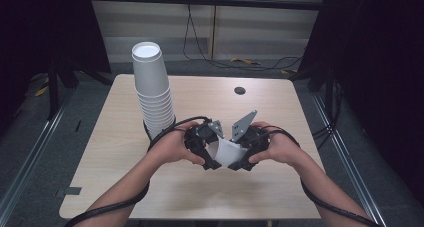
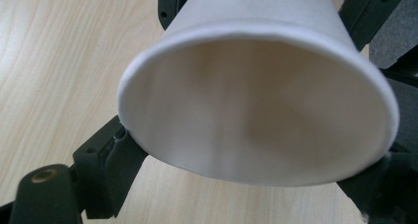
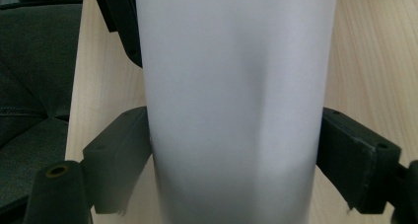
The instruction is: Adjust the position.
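Observation:
A single white paper cup (image 1: 228, 152) is held above the wooden table (image 1: 115, 172), between my two grippers. My left gripper (image 1: 208, 152) grips it near the open rim. In the left gripper view the cup's mouth (image 2: 256, 110) faces the camera, with my left gripper (image 2: 246, 177) shut on both sides of it. My right gripper (image 1: 242, 157) is shut on the cup's body. In the right gripper view the cup wall (image 3: 231, 86) is slightly dented between the jaws of my right gripper (image 3: 236, 160).
A tall stack of upside-down white paper cups (image 1: 152, 89) stands on the table's left half, just behind my left hand. A round cable hole (image 1: 240, 90) sits at the back centre. A dark chair (image 3: 29, 61) lies beyond the table edge.

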`<move>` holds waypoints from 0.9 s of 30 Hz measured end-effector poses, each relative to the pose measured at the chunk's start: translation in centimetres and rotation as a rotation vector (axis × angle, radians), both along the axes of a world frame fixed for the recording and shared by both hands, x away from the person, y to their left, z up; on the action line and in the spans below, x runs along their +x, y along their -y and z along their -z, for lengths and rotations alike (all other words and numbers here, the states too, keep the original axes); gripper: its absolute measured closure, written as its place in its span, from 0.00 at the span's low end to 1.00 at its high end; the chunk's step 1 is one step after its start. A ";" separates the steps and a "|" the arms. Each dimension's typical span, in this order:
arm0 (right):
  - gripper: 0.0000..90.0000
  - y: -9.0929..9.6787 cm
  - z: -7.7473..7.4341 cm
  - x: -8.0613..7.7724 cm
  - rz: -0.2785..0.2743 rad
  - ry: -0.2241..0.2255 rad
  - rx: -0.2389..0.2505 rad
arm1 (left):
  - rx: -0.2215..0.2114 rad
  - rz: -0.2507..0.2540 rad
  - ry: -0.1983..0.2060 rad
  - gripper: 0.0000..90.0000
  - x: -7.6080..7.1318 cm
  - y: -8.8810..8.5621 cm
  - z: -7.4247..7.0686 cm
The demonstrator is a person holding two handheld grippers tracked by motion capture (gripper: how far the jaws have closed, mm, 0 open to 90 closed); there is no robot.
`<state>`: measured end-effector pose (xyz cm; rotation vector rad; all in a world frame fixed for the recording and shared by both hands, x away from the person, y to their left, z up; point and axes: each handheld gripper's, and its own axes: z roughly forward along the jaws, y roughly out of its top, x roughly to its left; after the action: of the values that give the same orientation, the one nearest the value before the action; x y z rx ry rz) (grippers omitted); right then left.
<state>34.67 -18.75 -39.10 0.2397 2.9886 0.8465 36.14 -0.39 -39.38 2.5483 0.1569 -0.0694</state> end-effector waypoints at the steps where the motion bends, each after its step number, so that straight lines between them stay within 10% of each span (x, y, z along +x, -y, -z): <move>1: 0.19 0.0 0.0 0.0 -0.007 -0.003 0.004 | 0.000 0.001 0.000 0.16 0.0 0.0 0.1; 27: 0.24 -0.8 -0.5 -0.1 -0.024 0.013 0.034 | -0.012 0.021 0.000 0.16 -0.1 0.1 0.1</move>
<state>34.59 -17.91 -38.60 0.1982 2.9730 0.8978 36.01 -0.52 -39.46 2.5387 0.1294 -0.0785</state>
